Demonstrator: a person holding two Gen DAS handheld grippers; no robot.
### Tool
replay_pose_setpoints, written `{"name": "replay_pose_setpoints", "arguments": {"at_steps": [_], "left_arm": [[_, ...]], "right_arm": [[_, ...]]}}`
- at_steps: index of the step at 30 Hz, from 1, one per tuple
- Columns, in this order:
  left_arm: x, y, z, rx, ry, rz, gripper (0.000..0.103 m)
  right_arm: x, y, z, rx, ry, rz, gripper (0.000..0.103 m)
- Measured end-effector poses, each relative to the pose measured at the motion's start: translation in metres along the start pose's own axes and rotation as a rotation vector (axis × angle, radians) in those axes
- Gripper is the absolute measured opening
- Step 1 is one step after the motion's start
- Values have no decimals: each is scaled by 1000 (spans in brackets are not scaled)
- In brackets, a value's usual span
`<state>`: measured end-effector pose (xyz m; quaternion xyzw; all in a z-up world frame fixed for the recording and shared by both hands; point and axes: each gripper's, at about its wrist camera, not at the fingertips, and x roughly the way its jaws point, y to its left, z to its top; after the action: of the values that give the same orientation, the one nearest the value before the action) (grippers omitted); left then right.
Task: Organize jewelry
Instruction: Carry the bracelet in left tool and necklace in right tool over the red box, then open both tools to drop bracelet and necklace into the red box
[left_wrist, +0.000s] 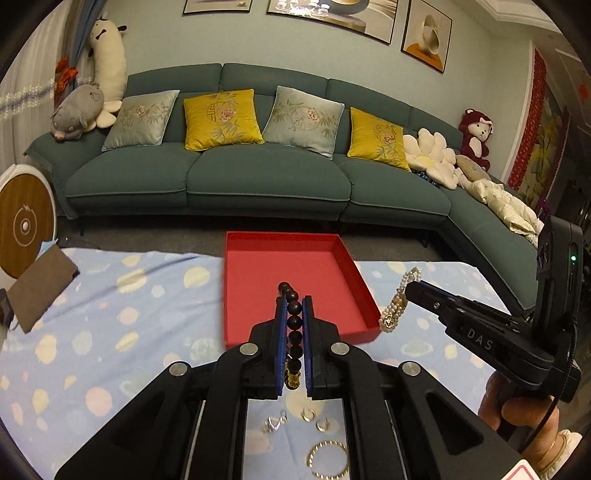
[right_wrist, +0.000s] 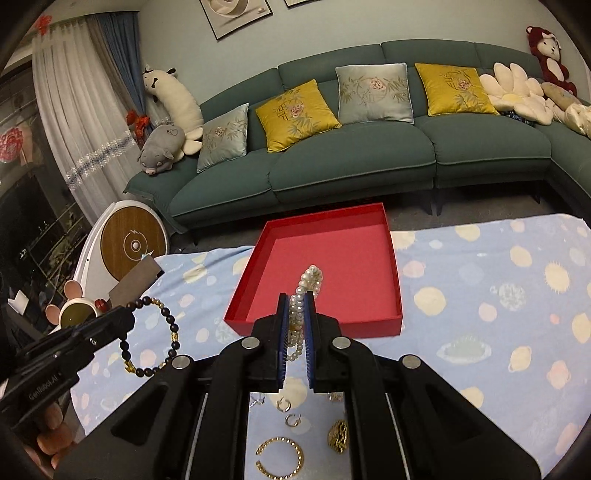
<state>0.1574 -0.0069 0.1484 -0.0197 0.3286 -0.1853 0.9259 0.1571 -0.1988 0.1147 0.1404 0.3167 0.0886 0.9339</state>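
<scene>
Above the spotted blue cloth (left_wrist: 110, 295), seen from my left wrist, my left gripper (left_wrist: 294, 306) pinches a dark bead bracelet (left_wrist: 293, 328) between its blue pads, the strand running up through the jaws with a gold charm at its lower end. Beyond the tips sits the red tray (left_wrist: 236, 295), open and bare inside, at the cloth's far edge. To the right my right gripper (left_wrist: 410, 288) holds a pearl bracelet (left_wrist: 397, 302) in the air, its gold clasp dangling just beside the tray's near right corner. Below my fingers, on the cloth, lie silver earrings (left_wrist: 275, 424), two small hoops (left_wrist: 316, 419) and a gold bangle (left_wrist: 328, 459). A teal sofa (left_wrist: 266, 177) with cushions fills the background.

From my right wrist, the right gripper (right_wrist: 295, 306) is clamped on the pearl bracelet (right_wrist: 301, 306), pearls bunched between the pads and looping up over the tray (right_wrist: 395, 273). At left, the left gripper (right_wrist: 127, 319) carries the bead bracelet (right_wrist: 151, 336), which hangs as an open ring above the cloth (right_wrist: 480, 295), clear of the tray. Hoops (right_wrist: 288, 411), the bangle (right_wrist: 279, 458) and a gold brooch-like piece (right_wrist: 338, 435) rest on the cloth beneath me.
</scene>
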Motion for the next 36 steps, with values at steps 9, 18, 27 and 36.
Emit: {"name": "replay_pose_setpoints", "arguments": {"at_steps": [9,18,27,36], "left_arm": [[93,1,56,36,18,47,5],[192,4,85,42,68,100,5],[260,23,84,-5,153,151,5],[282,42,76,-29,136,165,10]], "right_arm": [[58,-32,55,41,-9,-10,7],[146,-70,84,104,72,-44,7],[215,-81,85,109,157,-98,7],[244,-97,67,117,190,-120,9]]}}
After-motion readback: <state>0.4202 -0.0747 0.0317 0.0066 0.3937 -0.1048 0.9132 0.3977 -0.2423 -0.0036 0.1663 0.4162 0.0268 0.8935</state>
